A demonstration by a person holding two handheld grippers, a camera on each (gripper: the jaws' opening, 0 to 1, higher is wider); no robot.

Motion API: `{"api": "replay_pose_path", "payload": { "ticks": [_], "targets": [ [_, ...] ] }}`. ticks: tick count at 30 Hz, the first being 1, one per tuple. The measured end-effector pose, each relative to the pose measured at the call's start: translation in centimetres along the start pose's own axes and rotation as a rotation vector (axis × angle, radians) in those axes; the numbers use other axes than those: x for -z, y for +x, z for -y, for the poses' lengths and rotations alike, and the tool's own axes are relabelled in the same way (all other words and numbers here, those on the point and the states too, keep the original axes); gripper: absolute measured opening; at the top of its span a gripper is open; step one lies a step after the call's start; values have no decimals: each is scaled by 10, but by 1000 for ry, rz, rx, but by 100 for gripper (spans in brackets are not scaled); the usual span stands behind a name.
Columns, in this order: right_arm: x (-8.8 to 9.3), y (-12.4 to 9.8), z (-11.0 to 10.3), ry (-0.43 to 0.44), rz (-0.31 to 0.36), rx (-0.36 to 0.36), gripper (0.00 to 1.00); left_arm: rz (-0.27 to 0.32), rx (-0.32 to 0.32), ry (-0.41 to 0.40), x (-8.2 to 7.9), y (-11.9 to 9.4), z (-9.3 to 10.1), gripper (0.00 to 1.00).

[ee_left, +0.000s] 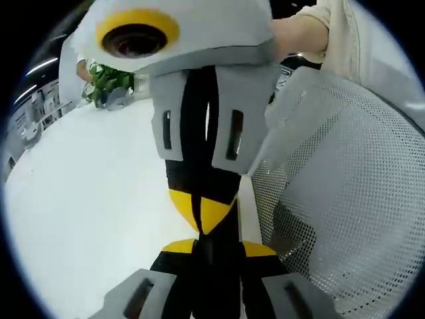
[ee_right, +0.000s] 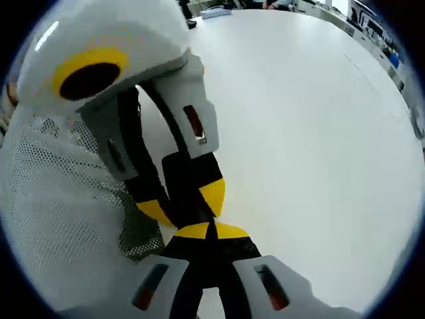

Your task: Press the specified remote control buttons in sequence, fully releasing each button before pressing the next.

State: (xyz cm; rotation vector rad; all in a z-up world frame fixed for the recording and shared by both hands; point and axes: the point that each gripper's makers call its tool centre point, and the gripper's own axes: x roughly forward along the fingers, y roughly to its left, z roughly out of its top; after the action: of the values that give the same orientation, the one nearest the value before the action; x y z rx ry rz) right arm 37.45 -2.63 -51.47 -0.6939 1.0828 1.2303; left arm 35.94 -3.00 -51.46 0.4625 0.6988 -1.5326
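While both grippers face each other tip to tip at frame centre, left gripper [ee_left: 212, 242] and right gripper [ee_right: 209, 232] jaws pressed together, no button press looks begun; next the remote must be found. A mesh chair [ee_left: 345, 199] crowds the white table [ee_right: 312, 133]

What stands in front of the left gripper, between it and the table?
The right gripper does: it points straight at the left gripper, tip to tip, near the edge of the white table. A mesh chair is beside them.
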Motion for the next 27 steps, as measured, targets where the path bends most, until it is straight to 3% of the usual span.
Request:
{"api": "replay_pose_path", "payload": {
  "ticks": [5, 10, 12, 16, 24, 27],
  "targets": [
    [-2, -3, -4, -133, 66, 71, 0, 0, 0, 1, 0, 0, 0, 25],
    [-9, -4, -20, -166, 113, 27, 0, -1, 0, 4, 0, 0, 0, 24],
    [-7, -1, -24, -176, 90, 8, 0, -2, 0, 4, 0, 0, 0, 24],
    [-5, -2, -19, -207, 63, 58, 0, -2, 0, 4, 0, 0, 0, 24],
    [-6, -1, -18, -201, 82, 52, 0, -9, 1, 11, 0, 0, 0, 24],
    [-7, 0, -19, -245, 80, 59, 0, -10, 0, 13, 0, 0, 0, 24]
  ]
}}
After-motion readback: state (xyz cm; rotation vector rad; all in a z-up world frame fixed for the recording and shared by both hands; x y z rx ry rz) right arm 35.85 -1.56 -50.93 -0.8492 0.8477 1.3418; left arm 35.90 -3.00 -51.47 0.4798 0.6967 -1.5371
